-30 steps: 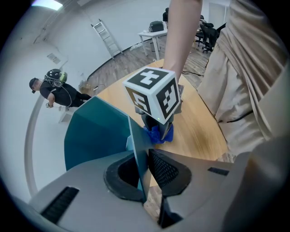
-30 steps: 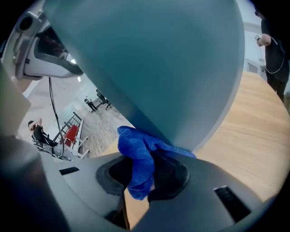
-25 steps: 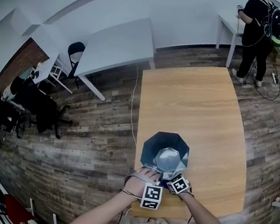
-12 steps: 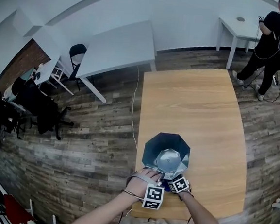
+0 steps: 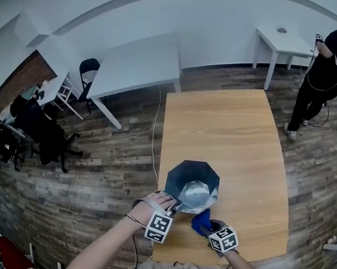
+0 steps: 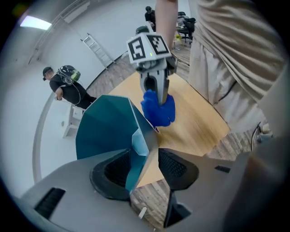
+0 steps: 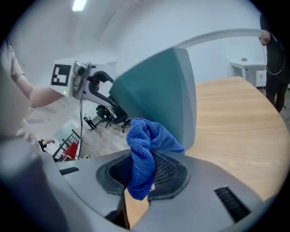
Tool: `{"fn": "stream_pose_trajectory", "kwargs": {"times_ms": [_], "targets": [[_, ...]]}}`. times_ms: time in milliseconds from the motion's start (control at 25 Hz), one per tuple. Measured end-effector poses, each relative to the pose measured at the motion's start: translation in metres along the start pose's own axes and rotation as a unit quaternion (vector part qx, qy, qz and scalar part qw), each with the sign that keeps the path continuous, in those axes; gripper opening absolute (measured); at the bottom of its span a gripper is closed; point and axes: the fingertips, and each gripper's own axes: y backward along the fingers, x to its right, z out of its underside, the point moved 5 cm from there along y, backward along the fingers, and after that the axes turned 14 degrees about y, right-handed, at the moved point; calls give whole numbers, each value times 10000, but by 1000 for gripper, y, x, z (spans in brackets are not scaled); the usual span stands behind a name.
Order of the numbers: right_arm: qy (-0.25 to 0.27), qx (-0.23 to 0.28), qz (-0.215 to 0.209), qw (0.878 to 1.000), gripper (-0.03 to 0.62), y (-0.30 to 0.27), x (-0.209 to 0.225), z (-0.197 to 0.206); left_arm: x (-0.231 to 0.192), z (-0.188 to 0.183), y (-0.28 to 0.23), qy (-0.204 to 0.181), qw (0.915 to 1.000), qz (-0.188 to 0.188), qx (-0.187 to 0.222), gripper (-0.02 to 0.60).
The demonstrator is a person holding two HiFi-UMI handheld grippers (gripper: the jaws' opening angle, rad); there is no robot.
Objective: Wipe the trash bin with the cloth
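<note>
Fingers on the left: just sprung wide open, thin wall of the trash bin standing in the gap between them, neither pad pressing on it. Fingers on the right: clamped tight on a bunched-up blue cloth, most of it poking out past the tips.

Biggest to smallest then. Light wood counter, nothing else on it. Teal faceted trash bin upright near the close edge, mouth up, long axis vertical, shiny inside. Cloth low down just beside the bin's near-right outer wall; touching or a hair off, can't tell from any view.

Key bit for the next move, just guessing here: bin up and to the left of the cloth-holding fingers, so right hand clearly the one to wipe, sweeping along that outer face. With the left grip let go, probably a light bin free to slide or tip under a push.
</note>
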Motion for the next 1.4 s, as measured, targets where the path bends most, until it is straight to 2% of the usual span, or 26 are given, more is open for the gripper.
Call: {"fn": "stream_pose_trajectory", "kwargs": {"times_ms": [120, 240, 320, 400, 560, 640, 760, 880, 1040, 1160, 1400], "targets": [[74, 246, 38, 9997, 80, 26, -10, -16, 2, 12, -6, -288, 9993, 8, -223, 184], [123, 467, 130, 9988, 80, 45, -14, -30, 4, 15, -14, -420, 9982, -97, -422, 183], [105, 589, 197, 9980, 80, 54, -15, -37, 2, 14, -15, -433, 9976, -247, -478, 165], [93, 671, 259, 9974, 80, 60, -17, -44, 1, 11, -14, -389, 9975, -321, -501, 100], [44, 775, 384, 9962, 80, 69, -16, -52, 3, 0, -12, -194, 9984, -241, -478, 89], [-201, 881, 419, 9950, 80, 74, -13, -53, 5, -8, -13, -3, 9986, -213, -481, 84], [-915, 1082, 390, 9891, 80, 80, -9, -57, 6, -23, -12, 297, 9981, -194, -505, 77], [-1616, 1344, 236, 9774, 80, 82, -8, -66, 6, -39, -13, 537, 9972, -162, -499, 63], [-2258, 1688, 1, 9594, 80, 77, -6, -79, 6, -56, -14, 729, 9966, -99, -368, 47], [-2434, 1702, -23, 9549, 80, 68, 1, -80, 8, -63, -14, 725, 9970, -31, -270, 46], [-2368, 1463, -155, 9604, 81, 57, 18, -79, 4, -66, -14, 553, 9982, 38, -239, 46]]}}
